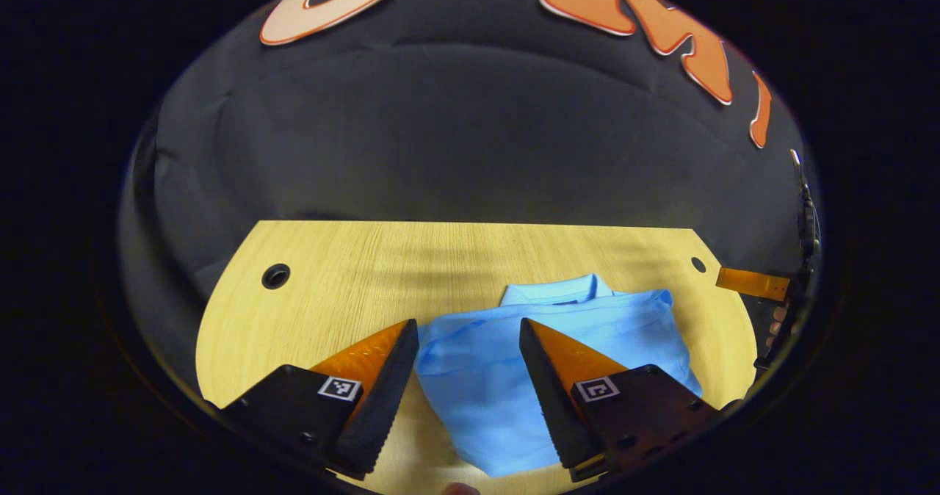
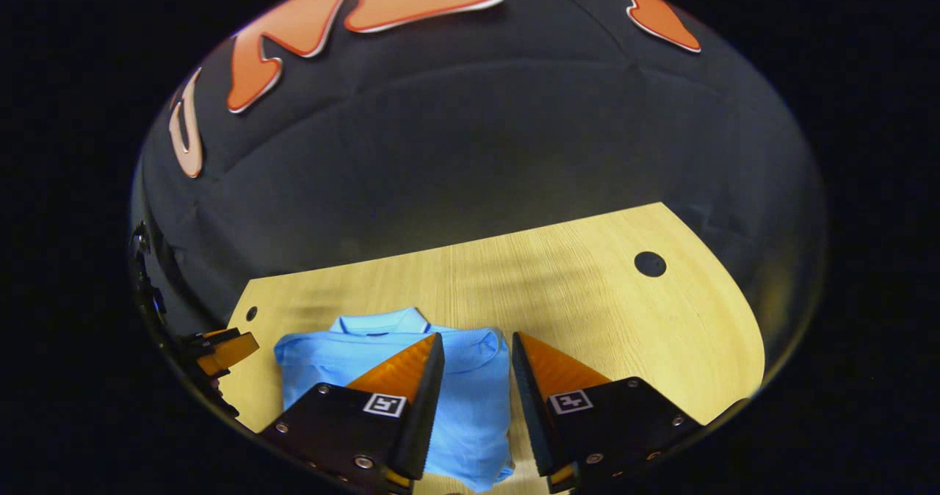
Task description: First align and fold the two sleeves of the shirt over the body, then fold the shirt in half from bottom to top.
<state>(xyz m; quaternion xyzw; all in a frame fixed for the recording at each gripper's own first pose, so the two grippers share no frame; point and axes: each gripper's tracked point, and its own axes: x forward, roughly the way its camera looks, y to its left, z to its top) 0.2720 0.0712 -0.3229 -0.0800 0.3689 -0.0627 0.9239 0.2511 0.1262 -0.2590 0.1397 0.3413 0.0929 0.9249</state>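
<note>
The light blue shirt [image 1: 543,355] is seen lying folded on the wooden bench [image 1: 345,282], collar at the far side. The left gripper [image 1: 468,348] and right gripper [image 2: 477,359] are held above it, jaws parted, nothing gripped

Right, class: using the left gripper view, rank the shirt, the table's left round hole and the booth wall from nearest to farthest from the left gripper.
1. Shirt: lies between and just beyond the left gripper.
2. Left round hole: farther back, at the table's left.
3. Booth wall: behind the table's far edge.
</note>
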